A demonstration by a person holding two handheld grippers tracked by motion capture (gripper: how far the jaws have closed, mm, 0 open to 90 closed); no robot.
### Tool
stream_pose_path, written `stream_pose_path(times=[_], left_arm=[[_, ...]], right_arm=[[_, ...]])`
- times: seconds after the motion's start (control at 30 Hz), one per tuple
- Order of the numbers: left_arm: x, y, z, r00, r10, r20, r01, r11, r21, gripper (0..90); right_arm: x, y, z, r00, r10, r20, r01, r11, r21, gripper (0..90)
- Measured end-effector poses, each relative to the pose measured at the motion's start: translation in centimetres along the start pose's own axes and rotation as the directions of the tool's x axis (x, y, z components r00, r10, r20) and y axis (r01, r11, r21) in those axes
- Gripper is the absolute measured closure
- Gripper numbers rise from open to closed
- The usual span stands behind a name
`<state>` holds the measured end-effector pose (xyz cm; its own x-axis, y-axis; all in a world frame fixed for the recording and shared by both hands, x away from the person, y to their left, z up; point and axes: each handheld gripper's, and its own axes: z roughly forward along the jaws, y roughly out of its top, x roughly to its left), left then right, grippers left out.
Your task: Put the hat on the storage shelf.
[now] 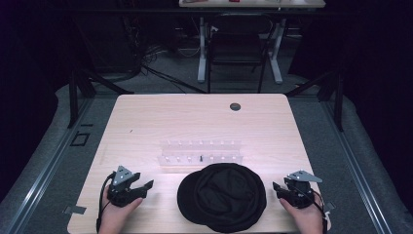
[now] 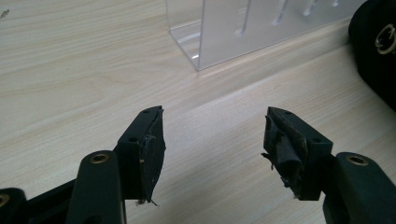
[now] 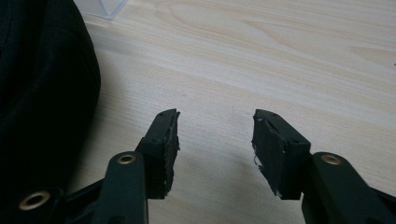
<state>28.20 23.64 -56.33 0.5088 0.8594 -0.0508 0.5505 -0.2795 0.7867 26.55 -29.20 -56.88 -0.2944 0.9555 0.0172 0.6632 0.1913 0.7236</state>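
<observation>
On the counter (image 1: 146, 122), your left gripper (image 1: 144, 188) and right gripper (image 1: 276, 188) flank the black hat (image 1: 221, 196), jaws apart, holding nothing.

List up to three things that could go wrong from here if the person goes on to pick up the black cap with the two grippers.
1. The black cap is soft, so it may sag or slip from the open left gripper and right gripper.
2. The clear rack stands close behind the cap; lifting could knock it or the small dark piece in it.
3. The cap lies at the table front edge and might slide off.
</observation>
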Motion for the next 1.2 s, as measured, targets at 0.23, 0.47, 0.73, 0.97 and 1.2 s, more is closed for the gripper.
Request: stream_pose_path(times=[0.23, 0.47, 0.73, 0.97, 1.2], left_arm=[[-0.6, 0.2, 0.1, 0.9987, 0.049, 0.010, -0.049, 0.9988, 0.000, 39.9], [-0.5, 0.3, 0.1, 0.9986, 0.047, -0.023, -0.047, 0.9989, -0.004, 39.7], [-0.1, 0.4, -0.4, 0.9998, 0.005, -0.021, -0.005, 1.0000, -0.008, 46.5], [-0.3, 0.3, -0.7, 0.9996, 0.006, -0.027, -0.006, 1.0000, 0.007, 50.9], [-0.5, 0.3, -0.7, 0.9999, 0.005, -0.012, -0.005, 1.0000, 0.003, 51.3]], right_arm=[[0.5, 0.5, -0.7, 0.9994, -0.023, 0.027, 0.023, 0.9997, -0.003, 53.3], [1.1, 0.6, -1.4, 0.9999, -0.010, 0.014, 0.010, 0.9999, -0.009, 62.1], [1.7, 1.0, -2.1, 0.9998, -0.015, 0.014, 0.015, 0.9999, -0.008, 66.0], [2.0, 2.2, -3.7, 0.9997, 0.021, -0.016, -0.022, 0.9995, -0.023, 68.3], [2.6, 3.8, -5.3, 0.9993, 0.022, -0.031, -0.021, 0.9997, 0.014, 69.1]])
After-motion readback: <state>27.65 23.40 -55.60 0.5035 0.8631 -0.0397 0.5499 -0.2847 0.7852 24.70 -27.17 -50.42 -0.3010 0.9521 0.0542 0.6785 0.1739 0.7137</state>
